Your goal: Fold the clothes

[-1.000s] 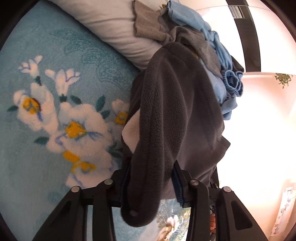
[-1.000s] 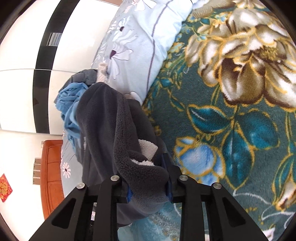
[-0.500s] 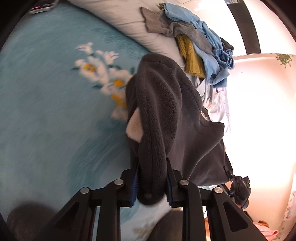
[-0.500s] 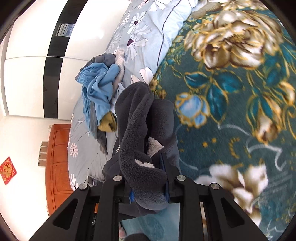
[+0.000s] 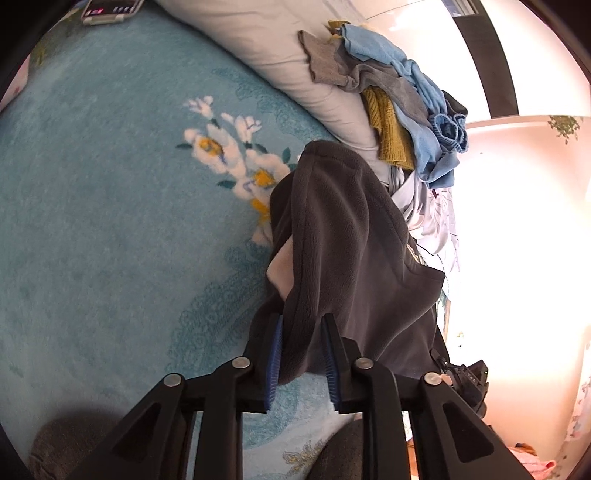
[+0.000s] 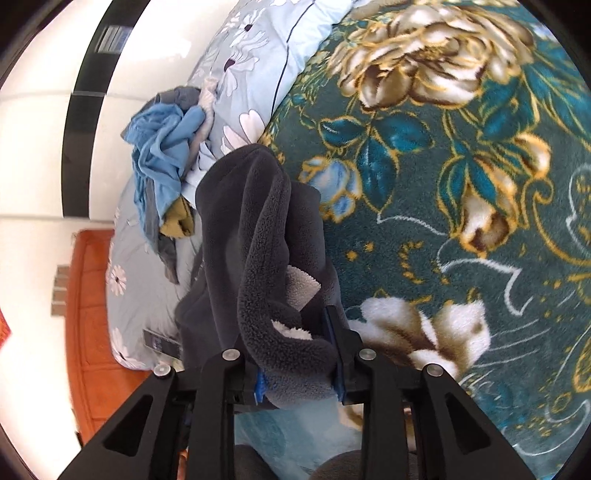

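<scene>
So there's a dark grey fleece garment [image 5: 343,236] held up off the bed between two handheld tools, one at each end. The left tool [image 5: 301,354] has a bunched edge of the fleece between its blue pads [image 5: 275,354], and the jaws are easing apart right now, though the fabric still sits snug between them as far as I can see. A bit of pale lining [image 5: 279,264] peeks out of the fold on that side.

The right tool [image 6: 297,365] has a thick roll of the same fleece [image 6: 258,236] between its fingers, also with the jaws opening while the cloth fills the gap. You can see white fluffy lining [image 6: 301,288] tucked in there too.

Under the left end is a light teal blanket [image 5: 110,221] with a white and yellow flower print [image 5: 232,155]. Under the right end it's a dark teal blanket [image 6: 461,184] with big gold and cream flowers. Farther back, on a pale pillow [image 5: 280,48], there's a messy heap of clothes [image 5: 406,96]: light blue, grey and a mustard knit piece. A phone-like thing [image 5: 110,9] lies at the top edge of the left view.
</scene>
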Action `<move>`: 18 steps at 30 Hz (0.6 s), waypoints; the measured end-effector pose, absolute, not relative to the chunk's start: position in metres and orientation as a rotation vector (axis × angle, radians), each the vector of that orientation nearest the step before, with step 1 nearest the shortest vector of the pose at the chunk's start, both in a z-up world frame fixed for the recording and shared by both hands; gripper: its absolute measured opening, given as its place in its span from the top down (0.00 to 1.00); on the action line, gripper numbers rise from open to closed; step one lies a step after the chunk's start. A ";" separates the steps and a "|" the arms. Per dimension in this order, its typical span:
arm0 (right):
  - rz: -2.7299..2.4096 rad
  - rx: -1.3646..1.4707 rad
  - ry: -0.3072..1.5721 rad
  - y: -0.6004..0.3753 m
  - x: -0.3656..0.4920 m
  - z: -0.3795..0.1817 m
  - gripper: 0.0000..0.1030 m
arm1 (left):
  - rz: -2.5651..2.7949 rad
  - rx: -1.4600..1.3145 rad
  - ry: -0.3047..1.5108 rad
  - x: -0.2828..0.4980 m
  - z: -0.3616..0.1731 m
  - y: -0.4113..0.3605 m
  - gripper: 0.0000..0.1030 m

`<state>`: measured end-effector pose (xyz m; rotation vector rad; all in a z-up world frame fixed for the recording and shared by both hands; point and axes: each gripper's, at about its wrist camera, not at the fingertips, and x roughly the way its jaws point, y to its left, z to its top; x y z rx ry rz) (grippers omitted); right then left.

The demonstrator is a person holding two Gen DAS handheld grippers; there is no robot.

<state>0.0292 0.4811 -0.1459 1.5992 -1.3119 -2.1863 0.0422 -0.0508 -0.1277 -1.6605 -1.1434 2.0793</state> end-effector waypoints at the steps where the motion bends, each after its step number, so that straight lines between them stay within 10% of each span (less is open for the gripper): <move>1: -2.199 1.621 -1.267 0.481 0.028 -0.145 0.63 | 2.086 -1.662 -1.128 0.041 -0.127 -0.051 0.69; 5: -2.256 1.665 -1.159 0.490 0.026 -0.146 0.56 | 2.115 -1.652 -1.066 0.029 -0.127 -0.051 0.47; 18: -2.280 1.597 -1.118 0.499 -0.058 -0.159 0.50 | 2.095 -1.676 -0.893 -0.055 -0.158 -0.027 0.43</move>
